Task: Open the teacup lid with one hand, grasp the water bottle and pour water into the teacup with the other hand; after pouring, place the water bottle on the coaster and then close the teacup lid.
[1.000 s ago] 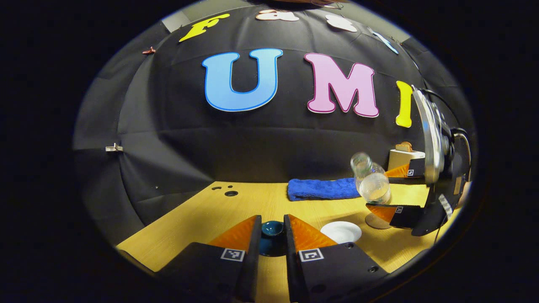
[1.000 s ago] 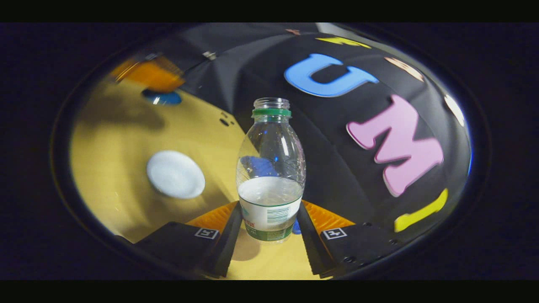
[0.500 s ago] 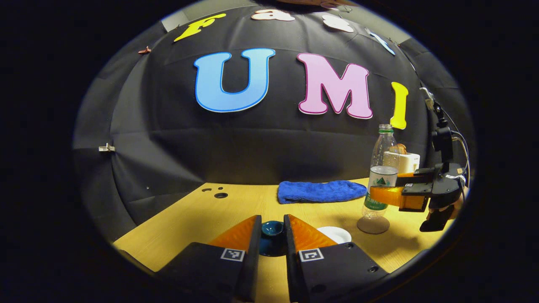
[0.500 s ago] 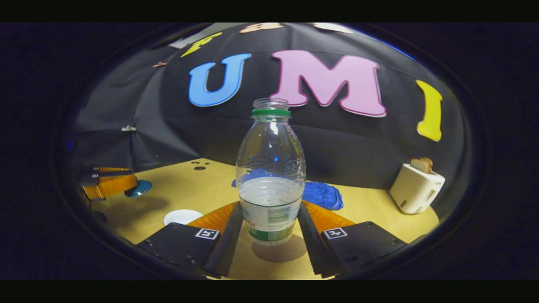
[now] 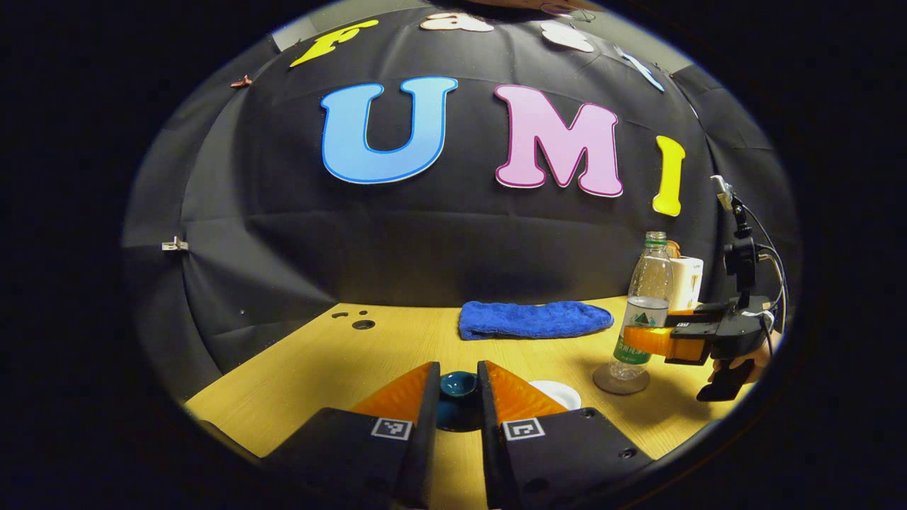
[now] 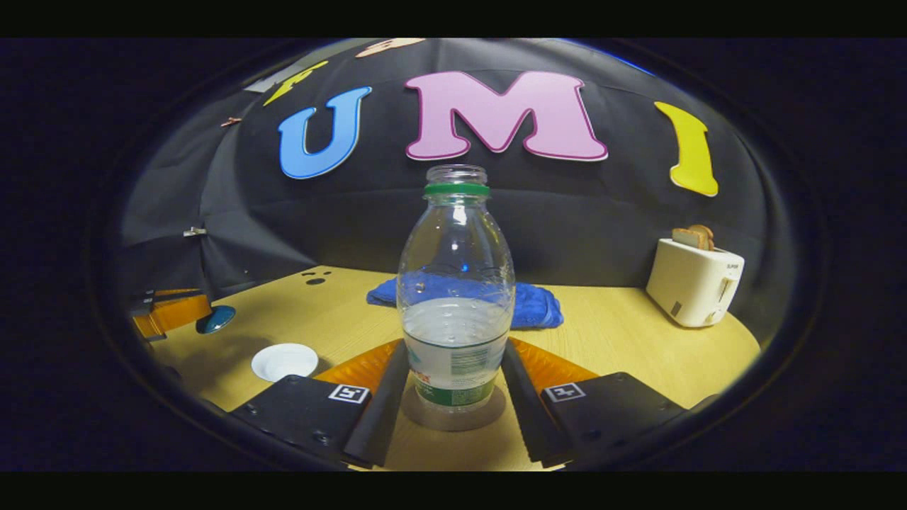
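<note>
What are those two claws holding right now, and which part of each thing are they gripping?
The right gripper clamps the water bottle at its labelled lower body. The left gripper pinches the dark teacup lid, apparently by its knob.

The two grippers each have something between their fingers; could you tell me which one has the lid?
The left gripper has the teal lid between its fingers, raised above the table. The right gripper grips the water bottle, upright on the coaster.

Dim booth, sharp centre, perhaps overhead light.
</note>
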`<act>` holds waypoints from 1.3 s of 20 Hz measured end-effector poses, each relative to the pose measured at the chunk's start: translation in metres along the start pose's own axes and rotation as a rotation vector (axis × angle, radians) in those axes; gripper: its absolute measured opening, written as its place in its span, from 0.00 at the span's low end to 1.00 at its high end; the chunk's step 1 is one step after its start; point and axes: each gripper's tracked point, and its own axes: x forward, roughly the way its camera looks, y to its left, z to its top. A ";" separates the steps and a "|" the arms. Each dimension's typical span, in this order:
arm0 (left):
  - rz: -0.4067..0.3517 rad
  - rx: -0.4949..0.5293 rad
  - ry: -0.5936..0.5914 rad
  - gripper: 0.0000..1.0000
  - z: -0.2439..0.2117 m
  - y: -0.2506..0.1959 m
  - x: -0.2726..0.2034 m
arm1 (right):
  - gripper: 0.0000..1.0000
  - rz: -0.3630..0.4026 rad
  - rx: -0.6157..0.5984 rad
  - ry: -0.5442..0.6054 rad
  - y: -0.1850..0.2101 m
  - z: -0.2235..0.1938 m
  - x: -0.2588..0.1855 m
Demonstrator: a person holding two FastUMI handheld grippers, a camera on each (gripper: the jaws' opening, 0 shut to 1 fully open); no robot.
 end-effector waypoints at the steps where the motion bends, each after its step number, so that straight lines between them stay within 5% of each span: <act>1: 0.003 -0.001 0.003 0.29 -0.001 0.001 0.001 | 0.75 -0.003 0.005 0.006 0.000 0.000 0.000; 9: -0.004 -0.003 0.013 0.32 -0.003 -0.008 0.006 | 0.80 0.024 0.053 0.052 0.004 -0.014 0.003; 15: -0.067 -0.014 0.012 0.29 -0.002 -0.041 0.014 | 0.99 0.033 0.080 0.114 0.007 -0.037 -0.007; 26: -0.132 -0.020 0.053 0.33 -0.024 -0.084 0.033 | 0.99 -0.019 0.091 0.154 -0.012 -0.052 -0.058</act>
